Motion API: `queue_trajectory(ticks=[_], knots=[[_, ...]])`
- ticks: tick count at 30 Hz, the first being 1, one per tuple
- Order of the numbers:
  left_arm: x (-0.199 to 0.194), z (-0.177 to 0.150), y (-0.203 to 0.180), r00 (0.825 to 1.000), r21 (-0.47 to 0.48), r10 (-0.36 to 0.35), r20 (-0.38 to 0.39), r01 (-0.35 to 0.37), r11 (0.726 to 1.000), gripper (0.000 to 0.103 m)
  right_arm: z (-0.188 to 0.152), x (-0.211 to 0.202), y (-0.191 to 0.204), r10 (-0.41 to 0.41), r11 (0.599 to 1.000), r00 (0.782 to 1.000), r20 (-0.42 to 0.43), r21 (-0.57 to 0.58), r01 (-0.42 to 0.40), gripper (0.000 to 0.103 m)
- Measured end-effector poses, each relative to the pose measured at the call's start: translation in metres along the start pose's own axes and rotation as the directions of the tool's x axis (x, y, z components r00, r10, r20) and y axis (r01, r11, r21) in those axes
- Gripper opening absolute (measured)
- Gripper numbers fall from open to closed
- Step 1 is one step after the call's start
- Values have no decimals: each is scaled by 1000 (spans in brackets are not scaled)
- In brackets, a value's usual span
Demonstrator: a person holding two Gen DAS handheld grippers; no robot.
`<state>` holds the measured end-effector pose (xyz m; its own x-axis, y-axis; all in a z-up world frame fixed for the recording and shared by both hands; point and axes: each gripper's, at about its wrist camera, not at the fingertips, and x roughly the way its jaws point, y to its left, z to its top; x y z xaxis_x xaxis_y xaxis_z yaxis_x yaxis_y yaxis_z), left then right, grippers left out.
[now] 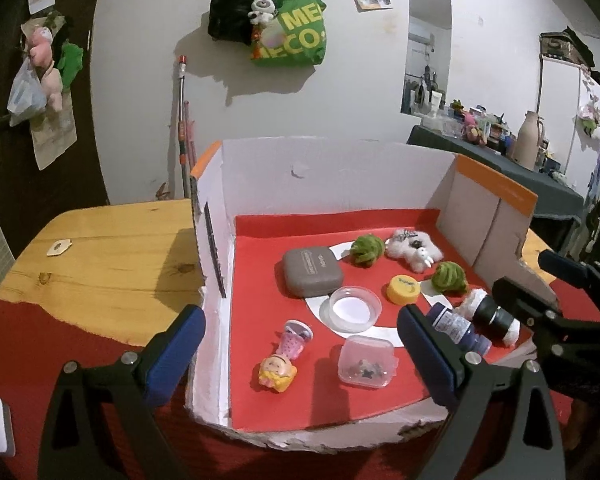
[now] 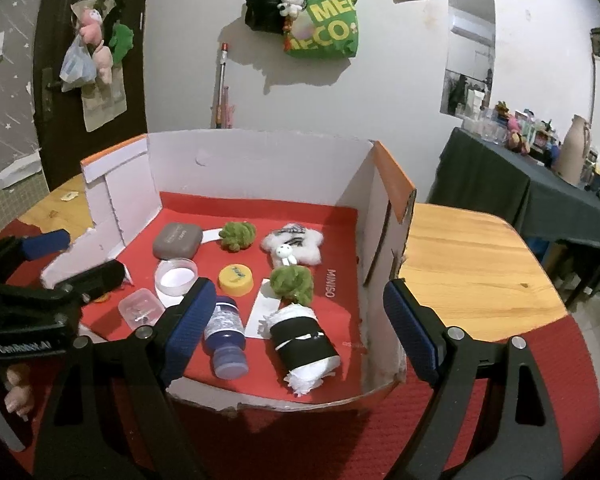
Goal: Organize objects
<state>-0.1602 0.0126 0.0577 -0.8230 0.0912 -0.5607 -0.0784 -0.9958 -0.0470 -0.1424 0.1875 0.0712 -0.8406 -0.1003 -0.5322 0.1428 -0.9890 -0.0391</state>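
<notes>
White wall with hung bags stands behind a wooden worktop bearing a cut-down box lined in red. Taking the yellow cap as landmark: the blue bottle lies just nearer the camera than it, on its side, long axis running toward the right hand-held gripper, cap end first. Right of the bottle lies a black-wrapped roll, squarely between those jaws' line. Both the right and the left hand-held gripper stand wide open, holding nothing (the left faces a doll and clear case). I judge the right nearer the bottle.
</notes>
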Motion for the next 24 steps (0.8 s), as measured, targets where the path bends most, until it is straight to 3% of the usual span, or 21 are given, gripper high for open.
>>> queue_trajectory(ticks=[24], knots=[[1,-2,2,1000,-7,7,-9,-7,1000,99,-3,3,-6,-4,1000,1000,-16,26,5,91]])
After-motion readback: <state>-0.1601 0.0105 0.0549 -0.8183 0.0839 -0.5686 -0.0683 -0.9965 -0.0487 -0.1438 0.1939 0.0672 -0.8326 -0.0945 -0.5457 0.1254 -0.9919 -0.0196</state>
